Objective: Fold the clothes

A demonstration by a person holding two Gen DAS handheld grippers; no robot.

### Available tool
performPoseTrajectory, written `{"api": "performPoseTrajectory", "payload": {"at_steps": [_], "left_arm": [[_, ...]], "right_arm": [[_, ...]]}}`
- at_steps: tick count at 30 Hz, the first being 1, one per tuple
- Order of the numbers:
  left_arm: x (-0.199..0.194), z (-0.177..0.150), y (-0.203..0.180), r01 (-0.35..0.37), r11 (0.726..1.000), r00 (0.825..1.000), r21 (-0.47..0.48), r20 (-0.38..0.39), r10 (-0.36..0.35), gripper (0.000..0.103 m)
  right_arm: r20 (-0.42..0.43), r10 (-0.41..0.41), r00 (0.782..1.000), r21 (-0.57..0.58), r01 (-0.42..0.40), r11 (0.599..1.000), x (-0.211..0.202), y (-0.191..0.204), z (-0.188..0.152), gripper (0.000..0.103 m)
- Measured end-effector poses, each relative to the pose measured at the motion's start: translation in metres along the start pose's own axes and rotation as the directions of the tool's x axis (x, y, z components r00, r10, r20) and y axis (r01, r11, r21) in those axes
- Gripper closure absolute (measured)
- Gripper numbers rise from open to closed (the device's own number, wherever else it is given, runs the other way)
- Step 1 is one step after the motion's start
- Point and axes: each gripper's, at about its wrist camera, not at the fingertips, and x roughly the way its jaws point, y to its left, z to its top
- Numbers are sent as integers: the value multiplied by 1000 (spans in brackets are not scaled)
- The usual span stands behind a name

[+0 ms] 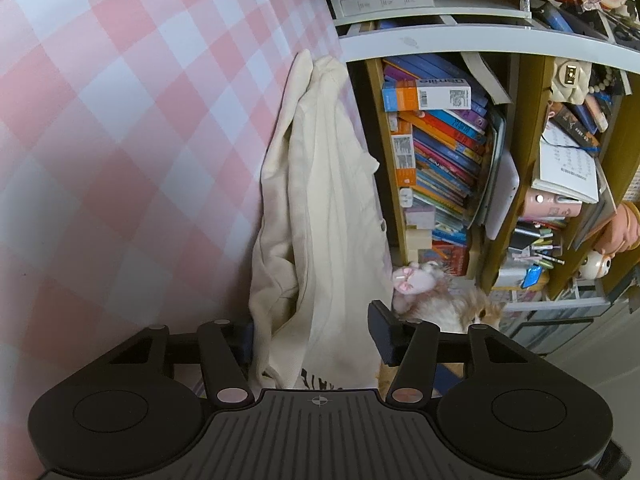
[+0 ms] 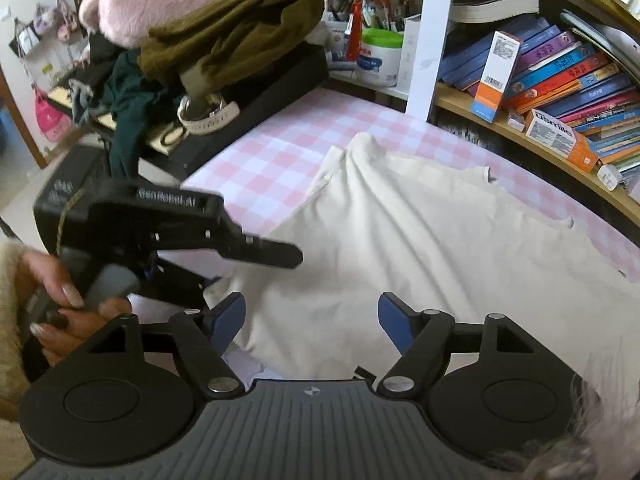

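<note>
A cream garment [image 2: 400, 256] lies spread on the pink-and-white checked tabletop [image 2: 280, 160]. In the left wrist view the same garment [image 1: 320, 216] runs away from my fingers in long folds, with black print at its near edge. My left gripper [image 1: 312, 336] is open, its jaws either side of the garment's near edge. It also shows in the right wrist view [image 2: 264, 252], at the garment's left edge. My right gripper [image 2: 312, 320] is open, its blue pads [image 2: 394, 320] just above the garment's near part, holding nothing.
A bookshelf [image 2: 540, 92] packed with books runs along the table's far right. A heap of olive, pink and dark clothes [image 2: 224, 36] sits on a black box at the back left. A plush toy [image 1: 424, 284] lies past the table's edge.
</note>
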Motion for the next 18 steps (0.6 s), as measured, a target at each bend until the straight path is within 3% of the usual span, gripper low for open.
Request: {"api": "performPoseTrajectory", "payload": {"at_steps": [3, 8, 15, 17, 18], "left_arm": [[0, -1, -1, -5, 1000, 1000, 8, 0, 5, 50], [1, -3, -2, -14, 1000, 1000, 19, -7, 14, 49], [2, -9, -2, -21, 1000, 999, 20, -23, 22, 51], [2, -11, -4, -27, 999, 999, 28, -27, 28, 58], [1, -12, -5, -31, 999, 999, 38, -26, 32, 68]], "right_arm": [[22, 30, 999, 52, -31, 998, -5, -12, 8, 27], [26, -11, 1000, 143, 8, 990, 2, -41, 33, 23], [-124, -115, 986, 102, 127, 987, 64, -53, 76, 20], [-165, -120, 979, 74, 134, 988, 84, -47, 85, 19], [-183, -124, 975, 57, 136, 989, 93, -43, 90, 19]]}}
